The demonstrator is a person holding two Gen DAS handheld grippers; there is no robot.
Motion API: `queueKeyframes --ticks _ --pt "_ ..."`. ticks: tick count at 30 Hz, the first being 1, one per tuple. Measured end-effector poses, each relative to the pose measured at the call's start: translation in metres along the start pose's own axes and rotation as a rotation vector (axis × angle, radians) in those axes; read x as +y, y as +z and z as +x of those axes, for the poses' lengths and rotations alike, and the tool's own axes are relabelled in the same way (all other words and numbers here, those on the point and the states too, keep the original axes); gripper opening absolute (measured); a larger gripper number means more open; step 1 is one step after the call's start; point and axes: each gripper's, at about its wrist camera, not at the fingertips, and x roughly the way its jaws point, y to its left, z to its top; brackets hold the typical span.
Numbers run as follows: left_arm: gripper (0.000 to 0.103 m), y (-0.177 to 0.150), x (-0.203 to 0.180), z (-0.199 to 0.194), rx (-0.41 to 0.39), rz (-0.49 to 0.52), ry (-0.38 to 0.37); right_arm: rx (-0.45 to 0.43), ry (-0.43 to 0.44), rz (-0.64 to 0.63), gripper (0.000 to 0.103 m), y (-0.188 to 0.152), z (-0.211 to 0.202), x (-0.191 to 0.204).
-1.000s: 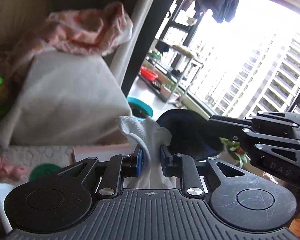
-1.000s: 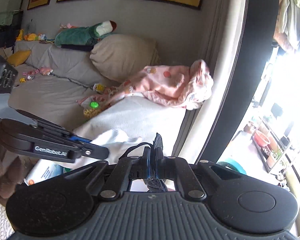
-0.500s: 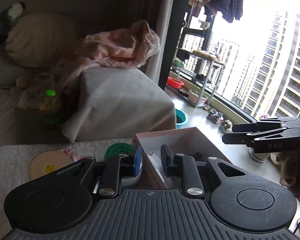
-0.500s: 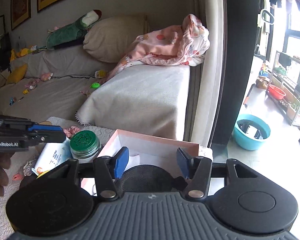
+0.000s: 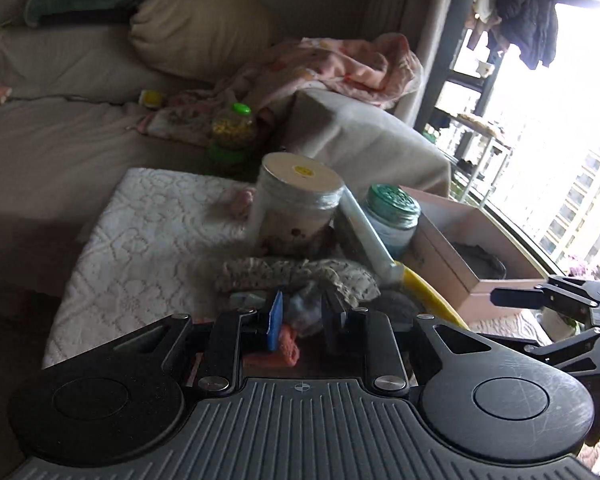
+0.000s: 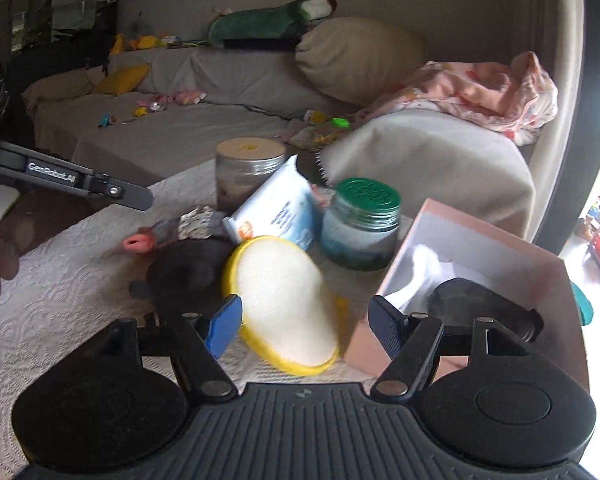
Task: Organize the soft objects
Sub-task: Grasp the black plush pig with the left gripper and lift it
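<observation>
A pink box (image 6: 496, 248) stands at the table's right and holds a white cloth (image 6: 424, 260) and a dark cloth (image 6: 472, 300). It also shows in the left wrist view (image 5: 456, 248). My right gripper (image 6: 304, 320) is open and empty, low over a yellow-rimmed white pad (image 6: 284, 300) left of the box. My left gripper (image 5: 302, 316) is open just above a small pile: a grey patterned knit piece (image 5: 300, 272), a grey sock (image 5: 300, 312) and a pink one (image 5: 288, 348). A dark soft item (image 6: 188, 268) lies beside the pad.
On the white lace table cover (image 5: 152, 236) stand a beige-lidded jar (image 5: 296, 204), a green-lidded jar (image 6: 362, 224) and a white-and-blue packet (image 6: 276, 208). A sofa (image 6: 432, 160) with a pink blanket (image 6: 484, 92) and a pillow is behind. Window and balcony at right.
Both grippers let go of their cloths into the box, then swung left and down toward the pile and the pad. The right jaws opened wider.
</observation>
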Motion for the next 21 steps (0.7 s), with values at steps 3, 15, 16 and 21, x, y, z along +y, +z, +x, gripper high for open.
queueKeyframes --ticks 3,15,16,21 --pt "0.024 -0.010 -0.013 -0.002 0.012 0.026 -0.149 0.021 0.068 0.065 0.070 -0.012 0.001 0.003" --pt "0.024 -0.003 -0.011 0.009 -0.030 0.148 0.084 0.084 0.069 0.147 0.070 -0.056 0.011 -0.001" --pt "0.024 -0.007 -0.013 0.008 -0.004 0.223 0.060 0.088 0.062 0.145 0.070 -0.058 0.013 -0.001" --pt "0.025 -0.029 -0.043 -0.004 -0.002 0.453 -0.041 0.087 0.066 0.139 0.073 -0.062 0.015 0.002"
